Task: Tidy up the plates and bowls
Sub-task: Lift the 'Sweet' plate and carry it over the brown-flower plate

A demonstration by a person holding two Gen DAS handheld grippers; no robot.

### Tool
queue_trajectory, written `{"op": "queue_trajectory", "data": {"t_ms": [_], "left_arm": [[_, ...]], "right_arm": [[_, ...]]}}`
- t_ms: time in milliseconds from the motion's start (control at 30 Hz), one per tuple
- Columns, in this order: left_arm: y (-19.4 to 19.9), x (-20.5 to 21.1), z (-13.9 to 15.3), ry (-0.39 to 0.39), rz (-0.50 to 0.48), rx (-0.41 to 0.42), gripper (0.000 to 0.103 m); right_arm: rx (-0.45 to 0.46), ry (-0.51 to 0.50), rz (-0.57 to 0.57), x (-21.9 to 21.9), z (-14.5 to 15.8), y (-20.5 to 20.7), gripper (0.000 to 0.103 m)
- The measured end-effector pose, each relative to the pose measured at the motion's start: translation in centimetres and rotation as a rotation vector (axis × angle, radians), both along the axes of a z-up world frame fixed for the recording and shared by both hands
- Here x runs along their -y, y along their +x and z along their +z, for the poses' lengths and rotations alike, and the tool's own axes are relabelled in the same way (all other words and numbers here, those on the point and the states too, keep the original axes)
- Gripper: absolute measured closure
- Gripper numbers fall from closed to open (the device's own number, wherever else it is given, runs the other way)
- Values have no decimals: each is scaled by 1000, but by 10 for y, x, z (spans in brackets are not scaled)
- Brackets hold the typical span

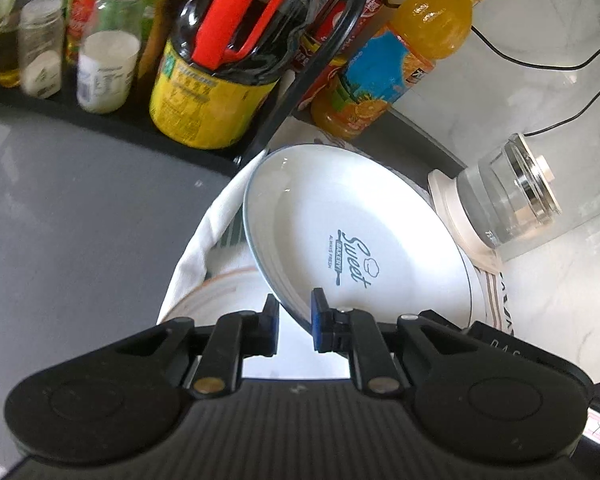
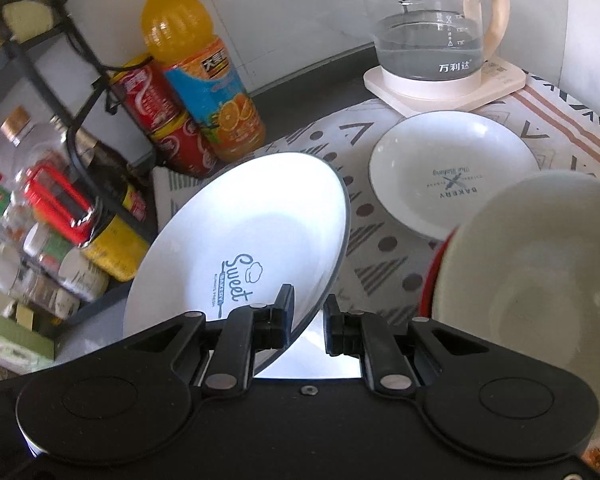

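Note:
Each gripper holds a white plate printed "Sweet Bakery" by its rim, tilted. My left gripper [image 1: 295,322] is shut on its Sweet plate [image 1: 352,236], held above a white orange-rimmed dish [image 1: 228,292] on a patterned cloth. My right gripper [image 2: 307,322] is shut on its own Sweet plate [image 2: 244,240]. Past it a white "Bakery" plate [image 2: 452,184] lies flat on the cloth. A white bowl with a red outside [image 2: 532,264] stands tilted at the right, close to the camera.
A black rack [image 1: 112,120] holds sauce bottles and jars at the left. An orange juice bottle [image 2: 204,76] and red cans [image 2: 160,120] stand beside it. A glass kettle on a cream base [image 2: 432,40] stands at the back. Grey counter [image 1: 60,220] lies left.

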State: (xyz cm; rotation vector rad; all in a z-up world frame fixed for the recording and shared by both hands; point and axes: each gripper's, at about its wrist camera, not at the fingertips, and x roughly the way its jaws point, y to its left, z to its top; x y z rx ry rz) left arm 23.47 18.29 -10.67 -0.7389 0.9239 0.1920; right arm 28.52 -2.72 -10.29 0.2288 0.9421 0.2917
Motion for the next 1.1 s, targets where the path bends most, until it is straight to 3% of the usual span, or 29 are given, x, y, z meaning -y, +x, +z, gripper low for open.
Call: {"op": "queue_trajectory", "data": {"t_ms": [600, 1100], "left_arm": [[-87, 18, -1, 18, 15, 3, 89], [-110, 40, -13, 15, -5, -33, 89]], "right_arm": [[16, -44, 86, 21, -7, -72, 89], [-9, -57, 94, 44, -21, -85, 88]]}}
